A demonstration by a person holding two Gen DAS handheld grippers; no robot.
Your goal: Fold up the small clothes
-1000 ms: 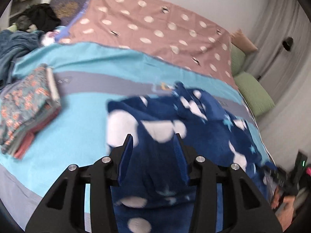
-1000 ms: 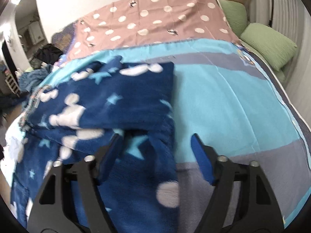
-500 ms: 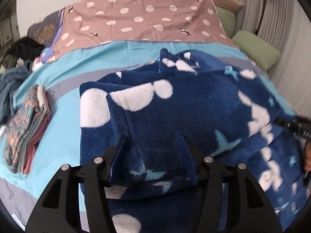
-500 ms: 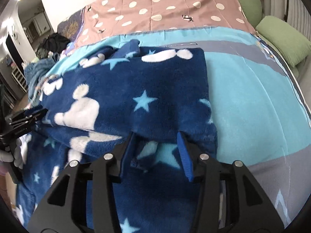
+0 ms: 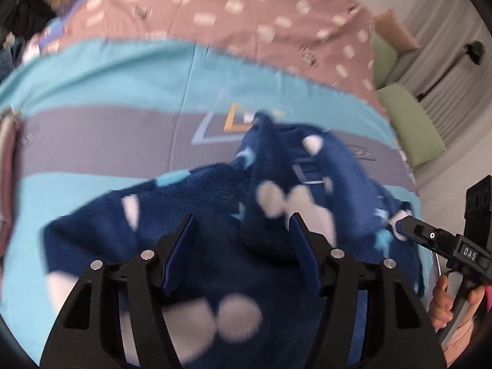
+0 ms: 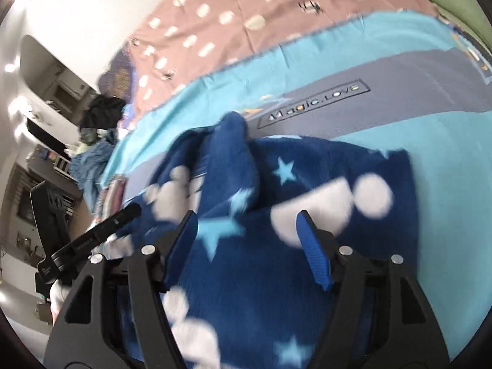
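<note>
The left tool [image 5: 241,236], at the bottom centre of its own view, has its blue fingers [image 5: 180,252] spread apart over a dark blue fleece garment [image 5: 215,203] patterned with white blobs and pale stars. Whether the fingers actually pinch any cloth, I cannot tell, for the picture is blurred. The right tool [image 6: 246,240], low in its frame, also has its fingers [image 6: 313,255] apart, with the same garment [image 6: 307,184] bunched between and beneath them; no firm grip is visible there either.

The garment lies crumpled across the middle of both views on a bed cover [image 5: 107,73] of turquoise with a grey band. Printed letters sit on the grey band at the upper right of the right-hand view. Beyond, toward the top of each frame, spreads a pink cloth with white dots [image 5: 246,9].

At the right edge of the left view the other tool pokes in, held by a bare hand [image 5: 442,304]. Green cushions [image 5: 412,123] lie at the upper right there. A stack of folded clothes [image 5: 7,166] shows at the far left edge.
</note>
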